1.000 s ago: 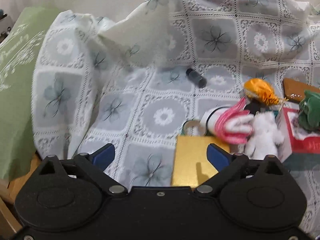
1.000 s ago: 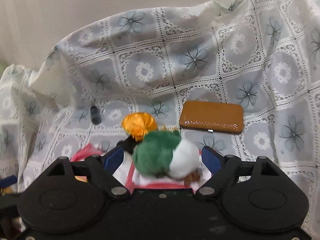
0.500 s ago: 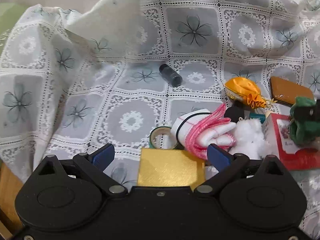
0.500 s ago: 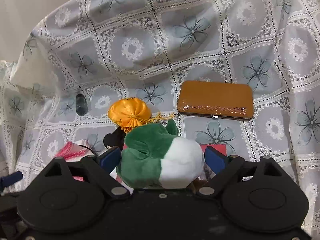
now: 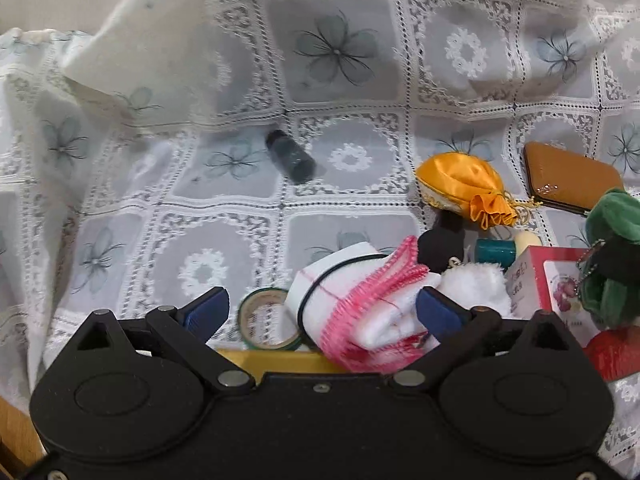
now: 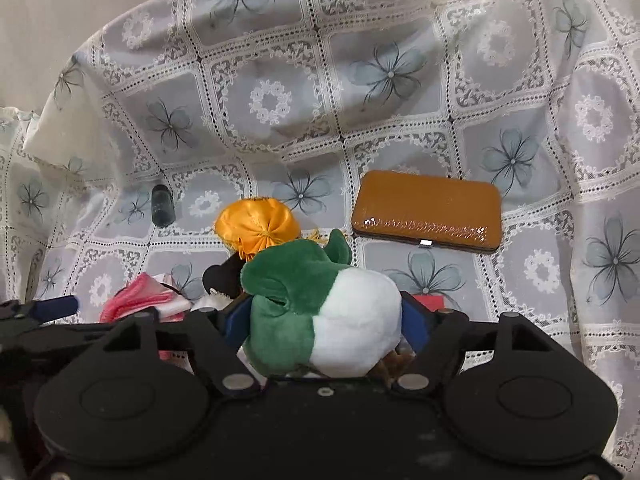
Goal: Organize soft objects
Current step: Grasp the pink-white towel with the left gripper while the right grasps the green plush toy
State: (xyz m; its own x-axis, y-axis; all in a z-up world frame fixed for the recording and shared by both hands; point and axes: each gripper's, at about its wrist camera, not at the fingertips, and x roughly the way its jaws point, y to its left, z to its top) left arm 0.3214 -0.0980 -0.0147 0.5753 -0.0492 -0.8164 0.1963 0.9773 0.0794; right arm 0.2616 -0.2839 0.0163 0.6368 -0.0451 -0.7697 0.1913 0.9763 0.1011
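My right gripper (image 6: 325, 318) is closing on a green and white plush toy (image 6: 320, 320), and both blue pads press its sides. The same plush (image 5: 612, 240) shows at the right edge of the left wrist view, over a red box (image 5: 560, 288). My left gripper (image 5: 320, 308) stands wide, its jaws still opening. Between them lie a rolled white cloth with pink trim (image 5: 360, 312) and a tape roll (image 5: 266, 324); the pads do not press either. A white fluffy toy (image 5: 476, 284) and an orange satin pouch (image 5: 460, 184) lie just beyond.
Everything rests on a lace flower-print cover (image 5: 340, 80) that rises behind. A brown hard case (image 6: 428, 212) lies at the right and a dark small bottle (image 5: 292, 156) at the back. A gold box (image 5: 280, 356) sits under my left gripper. Bare cover lies at the left.
My left gripper moved toward the pile, so the green pillow left its view and the rolled cloth now lies between its fingers. My right jaws narrowed onto the plush.
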